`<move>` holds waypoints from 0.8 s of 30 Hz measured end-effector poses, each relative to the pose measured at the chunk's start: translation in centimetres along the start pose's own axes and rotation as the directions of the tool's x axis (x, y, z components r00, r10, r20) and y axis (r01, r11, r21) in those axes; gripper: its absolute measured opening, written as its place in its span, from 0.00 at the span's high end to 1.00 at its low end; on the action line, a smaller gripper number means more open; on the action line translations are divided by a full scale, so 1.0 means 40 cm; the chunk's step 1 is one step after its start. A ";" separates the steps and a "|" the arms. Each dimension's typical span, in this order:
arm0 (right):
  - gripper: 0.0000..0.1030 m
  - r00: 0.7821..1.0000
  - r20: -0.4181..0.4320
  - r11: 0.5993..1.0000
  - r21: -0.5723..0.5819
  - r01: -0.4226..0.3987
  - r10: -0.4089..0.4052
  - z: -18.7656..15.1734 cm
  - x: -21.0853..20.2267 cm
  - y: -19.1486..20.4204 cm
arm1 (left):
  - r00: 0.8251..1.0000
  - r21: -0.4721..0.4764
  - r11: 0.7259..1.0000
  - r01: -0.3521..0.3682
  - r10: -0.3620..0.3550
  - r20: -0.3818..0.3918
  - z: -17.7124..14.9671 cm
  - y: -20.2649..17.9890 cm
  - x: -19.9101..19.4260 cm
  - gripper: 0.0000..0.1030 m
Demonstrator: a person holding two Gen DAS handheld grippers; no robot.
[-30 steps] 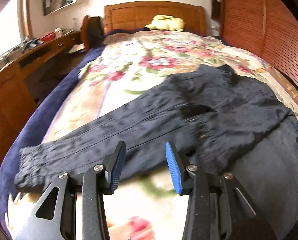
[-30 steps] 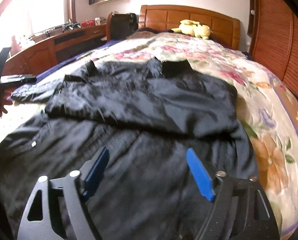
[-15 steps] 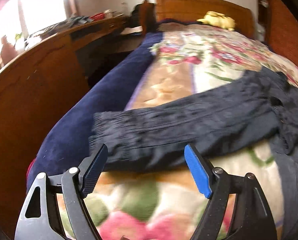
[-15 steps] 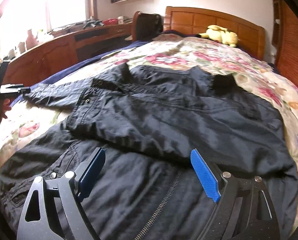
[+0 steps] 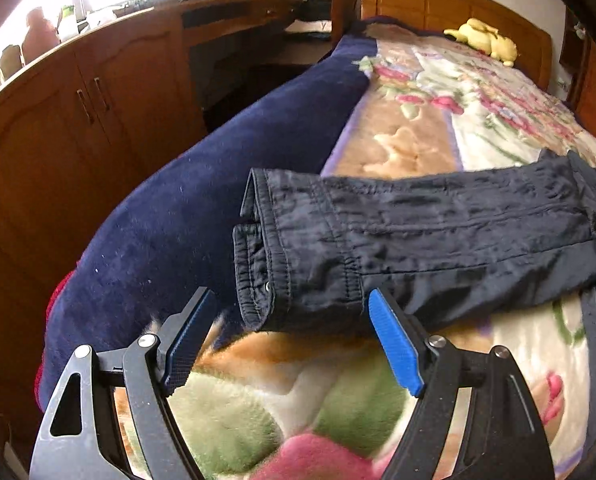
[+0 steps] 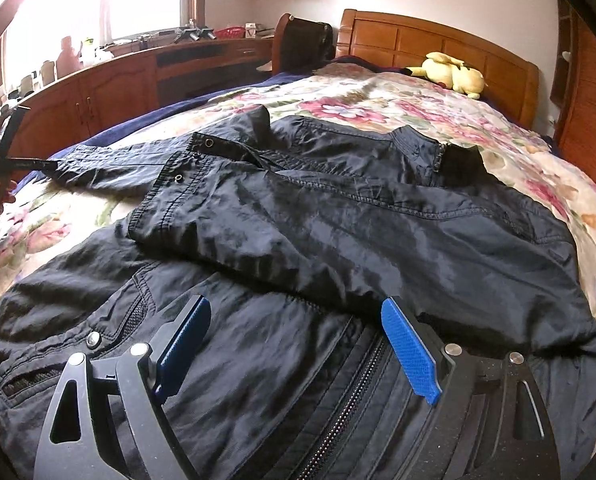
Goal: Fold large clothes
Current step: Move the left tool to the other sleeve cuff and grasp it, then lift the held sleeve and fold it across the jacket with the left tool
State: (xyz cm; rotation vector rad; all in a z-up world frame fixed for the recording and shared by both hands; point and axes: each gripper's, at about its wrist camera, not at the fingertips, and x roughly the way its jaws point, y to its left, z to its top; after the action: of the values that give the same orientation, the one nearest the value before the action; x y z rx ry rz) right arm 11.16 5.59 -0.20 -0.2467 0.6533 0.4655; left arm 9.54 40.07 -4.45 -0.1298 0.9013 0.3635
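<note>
A dark navy jacket (image 6: 338,232) lies spread on the floral bedspread (image 6: 398,108), zip side up, with one sleeve folded across its chest. Its other sleeve (image 5: 418,232) stretches out to the bed's left side, cuff (image 5: 258,264) near the edge. My left gripper (image 5: 290,320) is open, its jaws just short of that cuff and either side of it. It also shows at the far left of the right wrist view (image 6: 2,164). My right gripper (image 6: 294,332) is open and empty, low over the jacket's lower front by the zip (image 6: 362,380).
A dark blue blanket (image 5: 178,220) hangs down the bed's left side. A wooden desk and cabinets (image 5: 78,120) run along the left wall. A yellow plush toy (image 6: 454,74) lies by the wooden headboard (image 6: 438,44). A wooden wardrobe (image 6: 590,112) stands right.
My left gripper has swung left along the outstretched sleeve to its cuff and opened wider. My right gripper has shifted a little over the jacket's front, still open.
</note>
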 end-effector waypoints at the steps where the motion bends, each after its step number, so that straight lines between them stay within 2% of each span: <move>1: 0.14 1.000 0.000 1.000 0.001 -0.001 0.001 -0.002 0.000 0.000 | 1.000 -0.001 1.000 -0.004 0.004 -0.006 -0.002 0.000 0.006 0.23; 7: 0.14 1.000 0.006 1.000 -0.003 -0.005 0.005 -0.008 0.000 0.000 | 0.999 -0.045 0.998 0.032 -0.032 -0.016 -0.003 0.015 0.020 0.23; 9: 0.14 1.000 0.006 1.000 -0.007 -0.004 0.004 -0.009 0.002 0.002 | 0.996 -0.094 0.992 0.086 -0.089 -0.027 -0.002 0.029 0.021 0.24; 11: 0.14 1.000 0.004 1.000 -0.006 -0.007 0.007 -0.010 0.005 0.003 | 0.994 -0.111 0.988 0.106 -0.110 -0.026 0.003 0.032 0.016 0.29; 14: 0.14 1.000 0.006 1.000 0.002 -0.012 0.012 -0.011 0.005 -0.001 | 0.996 -0.071 0.994 0.085 -0.087 -0.020 0.009 0.020 0.005 0.39; 15: 0.14 1.000 0.009 1.000 0.006 -0.014 0.014 -0.010 0.004 -0.003 | 0.996 -0.060 0.995 0.085 -0.087 -0.025 0.009 0.015 0.002 0.45; 16: 0.14 1.000 0.010 1.000 0.009 -0.016 0.016 -0.011 0.005 -0.004 | 0.995 -0.055 0.994 0.093 -0.094 -0.031 0.011 0.011 0.003 0.55; 17: 0.14 1.000 0.009 1.000 0.012 -0.021 0.021 -0.011 0.006 -0.005 | 0.994 -0.052 0.993 0.104 -0.107 -0.038 0.013 0.006 0.004 0.60; 19: 0.14 0.999 0.009 0.999 0.016 -0.037 0.037 -0.011 0.007 -0.007 | 0.991 -0.032 0.992 0.124 -0.125 -0.045 0.013 -0.015 -0.009 0.81; 21: 0.14 0.999 0.010 0.999 0.021 -0.050 0.050 -0.012 0.010 -0.011 | 0.993 0.004 0.993 0.114 -0.114 -0.013 0.015 -0.045 -0.042 0.95; 24: 0.14 0.998 0.014 0.997 0.037 -0.070 0.069 -0.012 0.014 -0.019 | 0.994 0.068 0.993 0.095 -0.098 0.048 0.025 -0.102 -0.119 0.97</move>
State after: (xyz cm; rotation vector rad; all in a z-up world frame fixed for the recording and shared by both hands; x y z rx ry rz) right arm 11.66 4.94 -0.86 -0.1861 0.6589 0.5206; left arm 9.08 35.34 -0.26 -0.1028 0.8517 0.2463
